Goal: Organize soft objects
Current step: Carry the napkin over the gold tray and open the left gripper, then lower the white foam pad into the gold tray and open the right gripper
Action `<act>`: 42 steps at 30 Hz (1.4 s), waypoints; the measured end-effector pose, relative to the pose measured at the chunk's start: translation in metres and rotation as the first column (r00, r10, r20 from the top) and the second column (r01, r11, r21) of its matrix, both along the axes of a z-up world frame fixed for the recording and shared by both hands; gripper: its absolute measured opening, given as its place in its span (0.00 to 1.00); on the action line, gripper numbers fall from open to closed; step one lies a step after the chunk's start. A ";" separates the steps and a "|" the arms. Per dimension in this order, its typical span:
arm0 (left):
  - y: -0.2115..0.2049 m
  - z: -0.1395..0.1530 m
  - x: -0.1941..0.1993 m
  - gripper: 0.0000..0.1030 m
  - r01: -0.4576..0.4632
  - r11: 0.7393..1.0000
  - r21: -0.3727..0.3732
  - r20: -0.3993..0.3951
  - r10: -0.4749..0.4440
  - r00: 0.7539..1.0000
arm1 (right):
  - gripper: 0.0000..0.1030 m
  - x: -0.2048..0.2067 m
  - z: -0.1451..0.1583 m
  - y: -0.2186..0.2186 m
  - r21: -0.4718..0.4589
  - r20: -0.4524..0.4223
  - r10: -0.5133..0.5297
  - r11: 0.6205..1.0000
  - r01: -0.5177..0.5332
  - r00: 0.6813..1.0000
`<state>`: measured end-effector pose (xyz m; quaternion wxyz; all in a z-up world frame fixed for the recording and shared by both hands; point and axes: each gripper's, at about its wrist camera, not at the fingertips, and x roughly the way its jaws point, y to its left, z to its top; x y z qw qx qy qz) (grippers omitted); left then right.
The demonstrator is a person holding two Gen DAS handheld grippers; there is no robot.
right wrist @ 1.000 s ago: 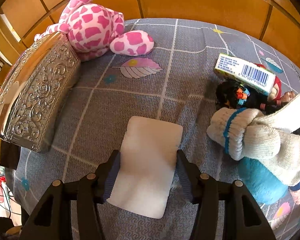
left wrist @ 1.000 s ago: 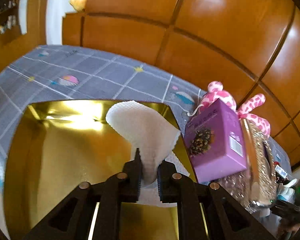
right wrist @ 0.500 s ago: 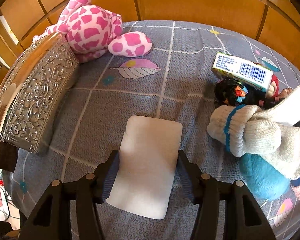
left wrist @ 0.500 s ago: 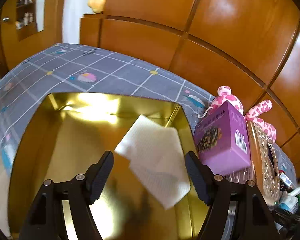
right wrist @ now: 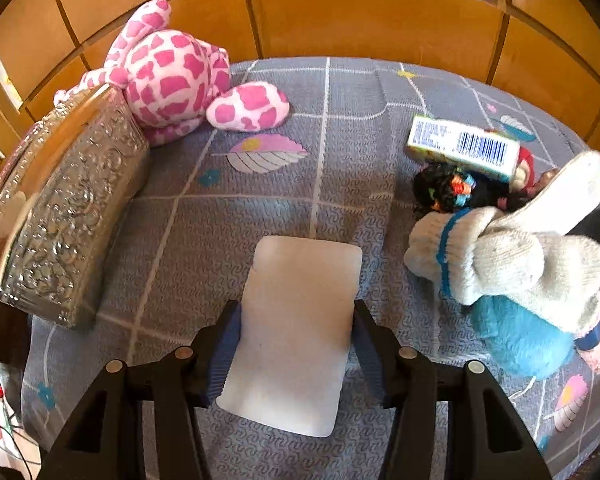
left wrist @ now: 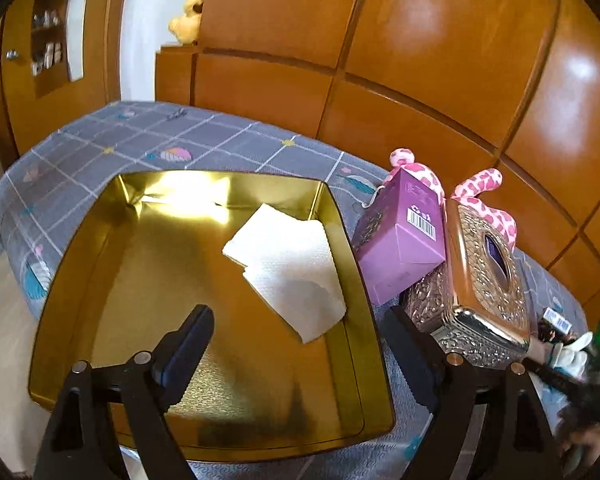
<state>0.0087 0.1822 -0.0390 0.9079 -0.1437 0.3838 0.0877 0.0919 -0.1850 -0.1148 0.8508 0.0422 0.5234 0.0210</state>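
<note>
A white folded cloth (left wrist: 290, 270) lies in the gold tin (left wrist: 80, 264), against its right wall. My left gripper (left wrist: 296, 340) is open and empty, raised above the tin's near half. A white rectangular pad (right wrist: 296, 328) lies flat on the grey patterned tablecloth (right wrist: 340, 120). My right gripper (right wrist: 296, 324) is open, with one finger on each side of the pad; the pads stand close to its edges. A pink spotted plush (right wrist: 172, 76) lies at the back left. Rolled white socks (right wrist: 504, 256) and a blue plush (right wrist: 520, 332) lie at the right.
An embossed silver tissue box (right wrist: 60, 200) stands left of the pad and also shows in the left wrist view (left wrist: 480, 280). A purple carton (left wrist: 400, 240) leans beside the tin. A barcode box (right wrist: 464, 148) rests on a dark-haired doll (right wrist: 452, 192). Wooden panels stand behind.
My left gripper opened and let go of the white cloth, which dropped into the gold tin; the gripper then lifted and pulled back. My right gripper stayed open around the pad.
</note>
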 end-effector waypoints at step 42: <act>0.043 0.024 -0.026 0.94 -0.150 0.988 0.041 0.072 0.146 0.987 | 0.53 -0.042 0.092 0.229 0.191 0.216 0.511 0.814 -0.549 0.832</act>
